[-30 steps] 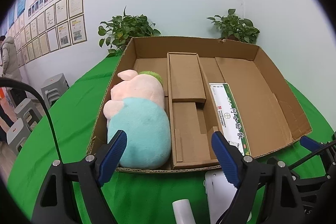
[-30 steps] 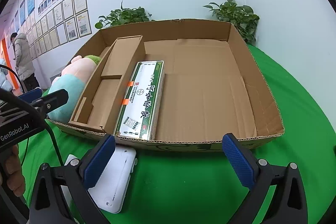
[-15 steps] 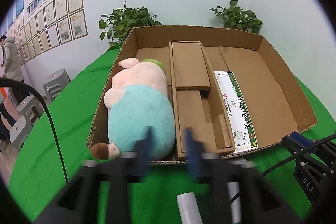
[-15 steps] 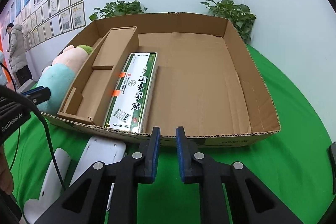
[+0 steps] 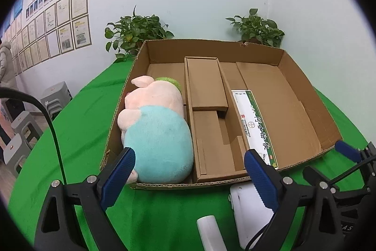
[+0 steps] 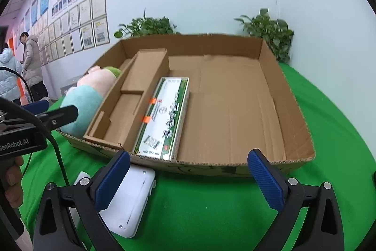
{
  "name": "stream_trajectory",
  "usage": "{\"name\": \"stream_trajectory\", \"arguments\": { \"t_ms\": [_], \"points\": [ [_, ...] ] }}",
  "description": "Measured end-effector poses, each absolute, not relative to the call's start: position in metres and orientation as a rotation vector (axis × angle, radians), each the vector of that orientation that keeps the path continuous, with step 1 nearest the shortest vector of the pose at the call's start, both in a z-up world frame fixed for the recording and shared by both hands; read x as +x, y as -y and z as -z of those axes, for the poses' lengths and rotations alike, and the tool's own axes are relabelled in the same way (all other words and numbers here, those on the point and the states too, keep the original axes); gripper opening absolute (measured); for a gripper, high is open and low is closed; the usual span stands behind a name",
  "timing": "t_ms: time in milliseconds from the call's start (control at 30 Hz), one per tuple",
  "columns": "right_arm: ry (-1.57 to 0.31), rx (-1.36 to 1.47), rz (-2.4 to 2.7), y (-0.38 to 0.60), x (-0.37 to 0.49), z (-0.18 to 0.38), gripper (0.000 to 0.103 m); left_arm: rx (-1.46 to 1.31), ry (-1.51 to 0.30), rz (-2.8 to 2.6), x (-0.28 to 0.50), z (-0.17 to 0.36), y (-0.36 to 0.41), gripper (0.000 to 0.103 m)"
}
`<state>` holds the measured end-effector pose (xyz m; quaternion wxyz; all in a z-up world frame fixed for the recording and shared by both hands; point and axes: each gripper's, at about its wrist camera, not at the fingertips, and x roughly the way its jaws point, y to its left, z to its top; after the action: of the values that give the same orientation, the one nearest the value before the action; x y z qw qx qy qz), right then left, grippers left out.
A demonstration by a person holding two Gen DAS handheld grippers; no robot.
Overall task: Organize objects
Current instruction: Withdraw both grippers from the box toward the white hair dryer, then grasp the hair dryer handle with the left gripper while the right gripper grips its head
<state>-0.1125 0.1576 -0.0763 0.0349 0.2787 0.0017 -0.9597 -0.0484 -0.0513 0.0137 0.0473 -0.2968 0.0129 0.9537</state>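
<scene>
In front of the cardboard box (image 5: 303, 86), left gripper (image 5: 188, 171) and right gripper (image 6: 188, 171) both gaped wide, holding nothing; white device (image 6: 131, 201) lay below.

Bright, even indoor light; fisheye-bent edges, right view slightly blurred.

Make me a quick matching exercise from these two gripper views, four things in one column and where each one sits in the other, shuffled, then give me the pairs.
Things:
1. plush toy
2. green and white carton
3. white device
4. potted plants

Places:
A. on the green cloth, outside the cardboard box's near wall
B. behind the box, against the wall
C. in the box's left compartment, beside the cardboard divider
D. flat in the box's wide section, along the divider's right side

Pairs: 1-C, 2-D, 3-A, 4-B
</scene>
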Motion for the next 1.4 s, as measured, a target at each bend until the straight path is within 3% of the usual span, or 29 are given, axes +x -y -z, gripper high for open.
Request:
{"name": "stream_trajectory", "arguments": {
  "t_ms": [167, 367, 667, 867, 1267, 1400],
  "points": [
    [-0.081, 0.715, 2.917, -0.151, -0.102, 0.056, 0.101, -0.884, -0.035, -2.916, -0.046, -0.025, 0.055, 0.094],
    [-0.045, 0.623, 2.712, -0.153, -0.073, 0.026, 0.101, -0.950, -0.028, -2.813, -0.042, -0.031, 0.057, 0.094],
    [-0.129, 0.671, 2.438, -0.113, -0.015, 0.015, 0.101, -1.005, -0.008, -2.768, -0.030, -0.031, 0.058, 0.094],
    [-0.089, 0.710, 2.205, -0.086, 0.025, 0.007, 0.102, -1.044, 0.004, -2.723, -0.013, -0.033, 0.064, 0.094],
    [-0.111, 1.070, 2.379, -0.039, 0.004, 0.111, 0.102, -1.374, 0.307, -2.432, -0.036, 0.050, 0.082, 0.093],
    [-0.107, 1.120, 2.439, -0.034, 0.001, 0.130, 0.101, -1.431, 0.320, -2.348, -0.040, 0.067, 0.076, 0.074]
  ]
}}
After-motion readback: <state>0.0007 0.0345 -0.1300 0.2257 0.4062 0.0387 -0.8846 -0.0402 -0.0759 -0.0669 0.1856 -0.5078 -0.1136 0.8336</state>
